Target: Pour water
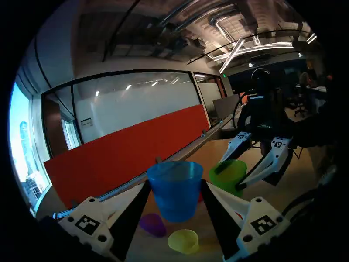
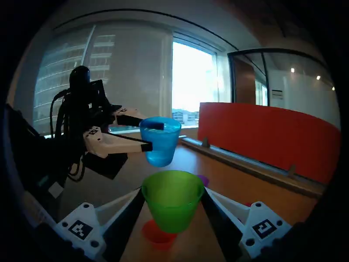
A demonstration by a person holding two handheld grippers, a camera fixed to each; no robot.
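Translucent blue plastic cup [image 1: 176, 194]: held upright and level above the wooden tabletop [image 1: 208, 153], so that nothing is spilled
Left claw [image 1: 174, 184]: clenched on that cup's sides
Translucent green plastic cup [image 2: 173, 205]: gripped by the right claw [image 2: 173, 192], kept upright nearby and lower, probably to be filled

In left gripper [image 1: 175, 185]: first cup [image 1: 175, 196]. Beyond, rightward, in right gripper [image 1: 231, 174]: second cup [image 1: 227, 172]. Below both, on table [image 1: 209, 153]: small cups [image 1: 152, 225]. Behind table: divider [image 1: 131, 148].
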